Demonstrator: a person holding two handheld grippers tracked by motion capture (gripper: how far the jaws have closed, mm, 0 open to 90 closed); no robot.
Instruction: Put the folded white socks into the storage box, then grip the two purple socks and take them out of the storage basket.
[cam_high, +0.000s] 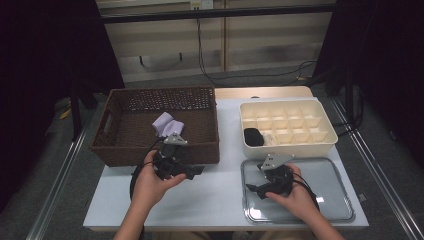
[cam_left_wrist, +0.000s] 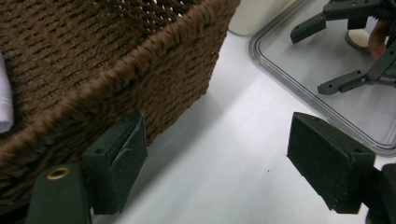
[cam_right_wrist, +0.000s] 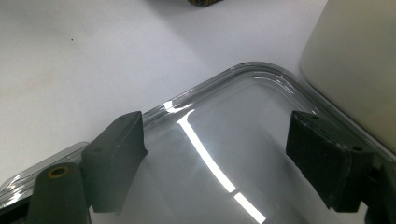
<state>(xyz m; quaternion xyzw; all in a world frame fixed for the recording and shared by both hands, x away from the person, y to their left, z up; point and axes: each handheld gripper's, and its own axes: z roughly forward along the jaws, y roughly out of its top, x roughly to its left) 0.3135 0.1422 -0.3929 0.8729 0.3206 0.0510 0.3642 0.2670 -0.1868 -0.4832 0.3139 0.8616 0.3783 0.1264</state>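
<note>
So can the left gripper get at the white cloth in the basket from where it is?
Probably yes: the left gripper, open, sits outside the basket's near wall; the cloth lies uncovered, but it must lift over the rim.

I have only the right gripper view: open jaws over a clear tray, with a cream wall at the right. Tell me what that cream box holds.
Observer: The box is split into compartments. A black thing lies in the near left one.
Operator: Now give me the left gripper's position.
Observer: The left gripper is open and sits over the white table, close to the front wall of a brown woven basket.
Operator: Report what is in that basket.
Observer: A pale lilac cloth lies on its floor, toward the near side.
</note>
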